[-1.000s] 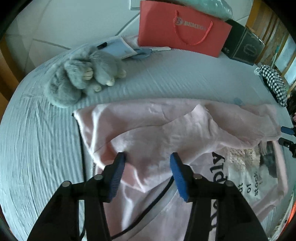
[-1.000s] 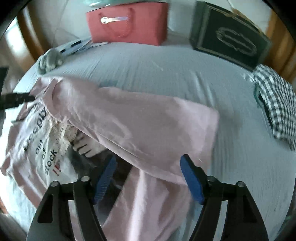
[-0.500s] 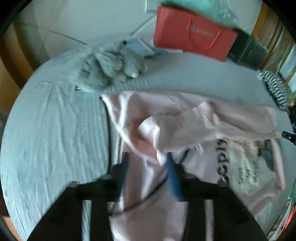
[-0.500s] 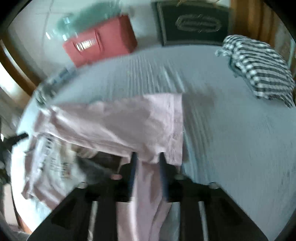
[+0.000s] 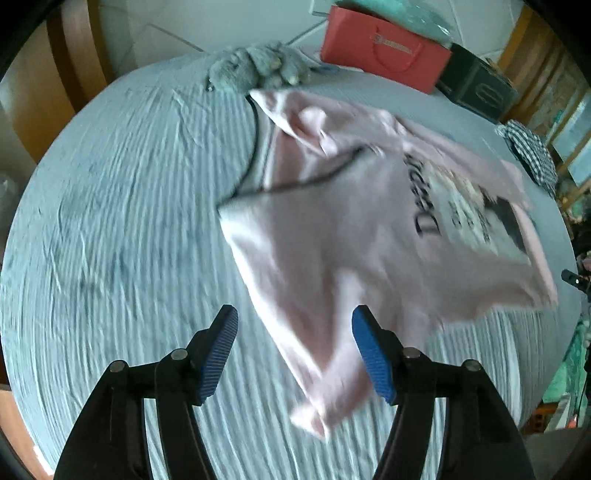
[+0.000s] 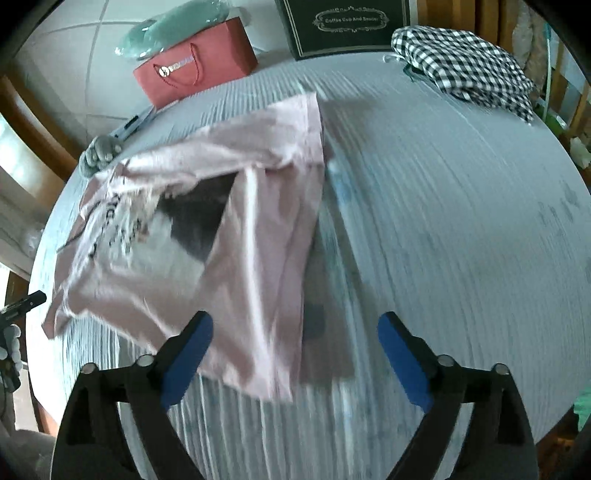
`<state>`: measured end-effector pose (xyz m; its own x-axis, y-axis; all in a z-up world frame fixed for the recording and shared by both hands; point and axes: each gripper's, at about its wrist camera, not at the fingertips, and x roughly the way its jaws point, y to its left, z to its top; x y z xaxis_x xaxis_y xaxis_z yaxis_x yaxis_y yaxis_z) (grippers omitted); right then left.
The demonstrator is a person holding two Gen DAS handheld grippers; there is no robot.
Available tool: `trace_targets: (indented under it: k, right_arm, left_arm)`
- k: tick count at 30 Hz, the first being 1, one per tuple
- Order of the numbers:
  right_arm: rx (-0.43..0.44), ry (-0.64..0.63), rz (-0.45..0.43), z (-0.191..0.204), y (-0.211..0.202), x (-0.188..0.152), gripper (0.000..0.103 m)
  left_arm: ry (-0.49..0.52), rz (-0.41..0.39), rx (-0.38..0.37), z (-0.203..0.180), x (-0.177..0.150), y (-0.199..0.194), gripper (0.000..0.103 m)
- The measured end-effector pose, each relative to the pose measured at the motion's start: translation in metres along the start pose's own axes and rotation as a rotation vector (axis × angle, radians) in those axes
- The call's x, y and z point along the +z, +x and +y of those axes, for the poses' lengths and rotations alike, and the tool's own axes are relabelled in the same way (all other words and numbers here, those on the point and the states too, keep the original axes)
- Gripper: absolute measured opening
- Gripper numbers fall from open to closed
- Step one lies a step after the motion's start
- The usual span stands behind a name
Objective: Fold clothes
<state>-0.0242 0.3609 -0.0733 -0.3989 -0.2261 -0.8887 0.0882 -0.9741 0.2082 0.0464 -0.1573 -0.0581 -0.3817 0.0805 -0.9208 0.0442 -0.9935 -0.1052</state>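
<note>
1. The left claw (image 5: 293, 349) hangs above the bed (image 5: 122, 221), its blue-padded fingers (image 5: 218, 354) spread wide and gripping nothing.
2. The right claw (image 6: 293, 363) is held over the bed too, its fingers (image 6: 186, 363) also wide apart and empty.
3. The pink sweatshirt (image 5: 351, 236) lies on the striped grey-blue bed cover, print side up, blurred in both views.
4. In the left view, one loose pink flap of it trails toward the near edge of the bed and sits between the left claw's fingers, closer to the right one; I cannot tell whether it touches the pad.
5. In the right view the sweatshirt (image 6: 207, 236) spreads ahead and to the left, its nearest corner just beside the left finger; the right finger is over bare bed cover.
6. At the far edge of the bed sit a grey plush toy (image 5: 255, 66), a red paper bag (image 5: 384, 62), a dark box (image 6: 343, 26) and a checked cloth (image 6: 465, 66), all well apart from both claws.
</note>
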Motion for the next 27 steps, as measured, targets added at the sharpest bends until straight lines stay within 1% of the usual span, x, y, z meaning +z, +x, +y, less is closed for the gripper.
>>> trace_targets:
  k: [1, 5, 8, 10, 15, 18, 20, 21, 22, 23, 24, 27]
  right_arm:
    - [-0.001, -0.002, 0.005, 0.000, 0.000, -0.005, 0.094]
    - [0.003, -0.020, 0.014, 0.002, 0.000, -0.020, 0.094]
    - [-0.005, -0.039, 0.024, 0.004, 0.001, -0.031, 0.094]
    - [-0.024, -0.055, 0.026, 0.006, 0.004, -0.036, 0.094]
    - [-0.034, -0.080, 0.006, 0.012, 0.010, -0.043, 0.094]
    - [-0.063, -0.128, -0.043, 0.026, 0.011, -0.047, 0.094]
    - [-0.061, -0.139, -0.054, 0.034, 0.013, -0.049, 0.088]
    - [-0.061, -0.145, -0.060, 0.038, 0.015, -0.049, 0.077]
    - [-0.060, -0.151, -0.066, 0.041, 0.016, -0.050, 0.070]
    - [-0.061, -0.155, -0.070, 0.045, 0.017, -0.051, 0.059]
    - [-0.067, -0.153, -0.066, 0.046, 0.019, -0.053, 0.058]
    - [-0.084, -0.156, -0.064, 0.048, 0.019, -0.057, 0.058]
  left_arm:
    - [0.006, 0.006, -0.006, -0.003, -0.008, -0.001, 0.070]
    - [0.004, 0.014, -0.038, -0.010, -0.019, 0.004, 0.070]
    - [0.011, 0.013, -0.040, -0.016, -0.018, 0.008, 0.071]
    - [0.020, 0.017, -0.031, -0.021, -0.021, 0.013, 0.071]
    - [0.016, 0.038, 0.007, -0.027, -0.034, 0.024, 0.072]
    - [0.037, 0.013, 0.058, -0.037, -0.038, 0.027, 0.075]
    - [0.040, 0.001, 0.092, -0.043, -0.039, 0.030, 0.077]
    - [0.035, -0.004, 0.107, -0.046, -0.039, 0.031, 0.078]
    - [0.021, -0.003, 0.114, -0.047, -0.038, 0.032, 0.078]
    - [0.007, -0.001, 0.120, -0.048, -0.037, 0.032, 0.078]
    - [-0.008, 0.000, 0.125, -0.049, -0.036, 0.033, 0.078]
    - [-0.021, 0.001, 0.131, -0.050, -0.033, 0.035, 0.080]
